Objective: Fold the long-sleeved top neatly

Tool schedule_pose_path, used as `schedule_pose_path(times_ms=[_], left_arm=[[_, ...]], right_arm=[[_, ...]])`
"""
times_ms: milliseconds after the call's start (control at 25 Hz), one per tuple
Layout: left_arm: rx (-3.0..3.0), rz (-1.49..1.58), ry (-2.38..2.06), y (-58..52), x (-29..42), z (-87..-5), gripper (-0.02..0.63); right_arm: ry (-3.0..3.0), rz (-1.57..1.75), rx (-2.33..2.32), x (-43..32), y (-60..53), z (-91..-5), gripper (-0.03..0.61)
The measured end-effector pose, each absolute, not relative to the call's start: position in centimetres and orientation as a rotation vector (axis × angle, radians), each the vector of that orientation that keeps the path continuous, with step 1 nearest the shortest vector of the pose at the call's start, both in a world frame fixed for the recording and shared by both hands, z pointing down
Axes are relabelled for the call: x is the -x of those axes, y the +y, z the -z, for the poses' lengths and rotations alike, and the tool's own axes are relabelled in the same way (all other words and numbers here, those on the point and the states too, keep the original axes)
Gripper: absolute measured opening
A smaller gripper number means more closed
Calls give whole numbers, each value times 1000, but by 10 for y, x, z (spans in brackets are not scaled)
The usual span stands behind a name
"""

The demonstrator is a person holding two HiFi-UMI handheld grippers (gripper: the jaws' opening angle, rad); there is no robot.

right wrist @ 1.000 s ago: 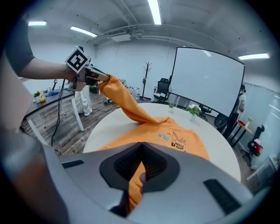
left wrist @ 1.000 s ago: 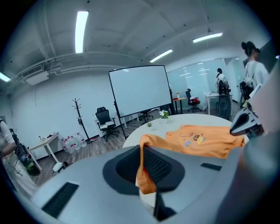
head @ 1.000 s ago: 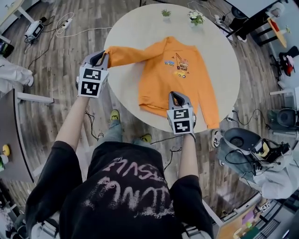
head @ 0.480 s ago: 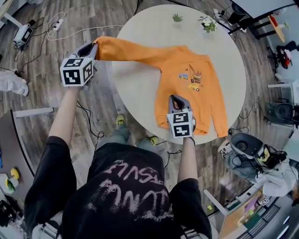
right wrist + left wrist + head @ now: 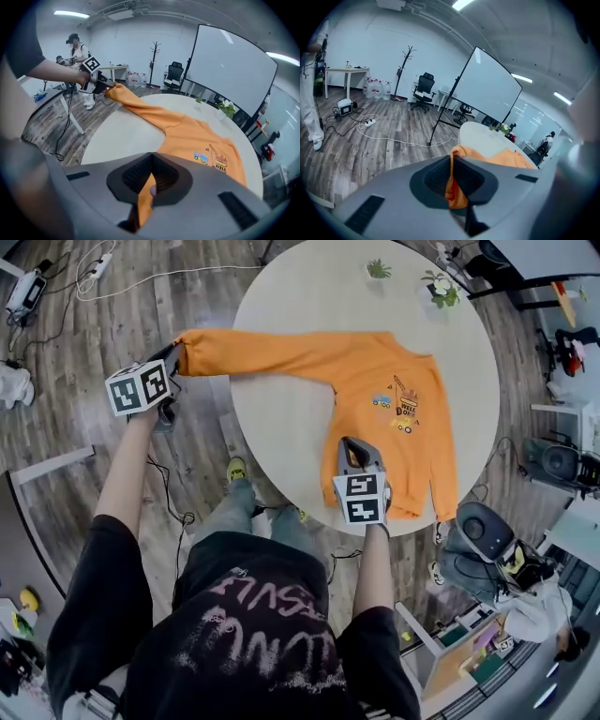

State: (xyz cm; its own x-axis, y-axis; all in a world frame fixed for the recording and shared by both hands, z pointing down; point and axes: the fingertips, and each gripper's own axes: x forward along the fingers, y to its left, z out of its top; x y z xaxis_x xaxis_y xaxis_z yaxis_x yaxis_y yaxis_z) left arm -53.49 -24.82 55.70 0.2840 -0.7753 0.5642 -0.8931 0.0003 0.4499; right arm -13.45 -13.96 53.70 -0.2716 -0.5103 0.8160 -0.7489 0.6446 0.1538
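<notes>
a: right tool (image 5: 354, 444) pinched shut on the hem of the orange top (image 5: 394, 427), at the near edge of the bench (image 5: 300, 296). left tool (image 5: 176, 354) clamped on the cuff, sleeve (image 5: 262, 348) stretched past the bench's left edge.

b: tug harder and the top could slide off that smooth round bench. beyond it, wood floor (image 5: 187, 296) and a whiteboard (image 5: 492, 89).
</notes>
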Motion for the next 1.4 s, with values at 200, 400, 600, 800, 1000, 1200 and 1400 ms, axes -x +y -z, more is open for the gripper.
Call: schedule_pose_path(times_ms=[200,400,600,800,1000,1200,1400], left_arm=[[-1747,-269,-1483,-246,546,-605,34],[-1751,-320,-1486,-246,553,-628,52],[-1708,-311,-1462,-243,556,-646,52],[-1654,-394,-1624,-251,582,-648,51],[-1772,-409,-1511,-247,561,-645,54],[-1917,-535,-1253,-233,502,-663,160],[-2068,-781,-1017,-212,460,-688,209]], right_arm=[[-1906,-331,-964,145,-147,-552,5],[-1896,-345,-943,159,-154,-567,5],[-1897,-372,-933,170,-154,-577,5],[-1879,-368,-926,162,-159,-580,6],[-1879,-377,-941,156,-161,-582,5],[-1878,-383,-934,153,-163,-585,5],[-1861,-399,-942,146,-163,-589,5]])
